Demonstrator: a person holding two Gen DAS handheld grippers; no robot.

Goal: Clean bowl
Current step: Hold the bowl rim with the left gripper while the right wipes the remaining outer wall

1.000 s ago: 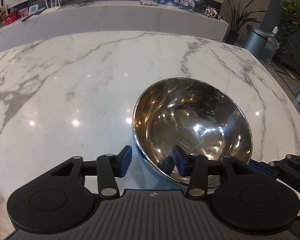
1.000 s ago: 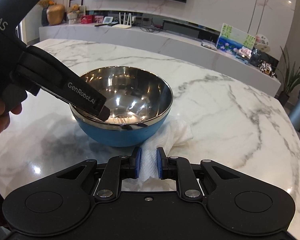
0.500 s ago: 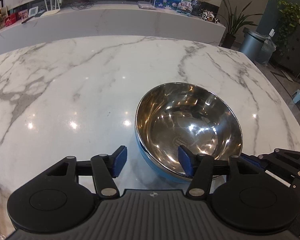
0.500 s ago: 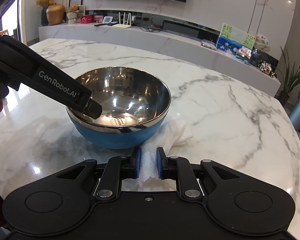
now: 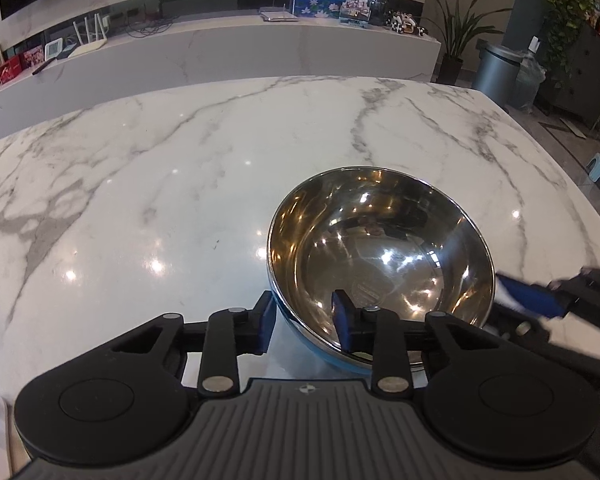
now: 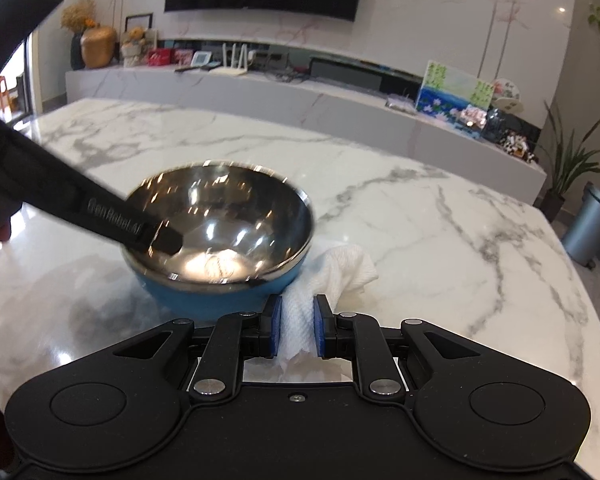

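resting on the marble bench [image 5: 148,184], steel-lined blue bowl [image 5: 380,256] at centre, tipped a little. closing on its near rim at 6 o'clock: left gripper [image 5: 302,326], one pad outside, one inside, wall between, not yet visibly pinched. clamped on the white paper towel [image 6: 296,330] at the bowl's 4 o'clock: right gripper [image 6: 295,331]. best to seat the rim deep and steady before wiping inside, with no sliding.
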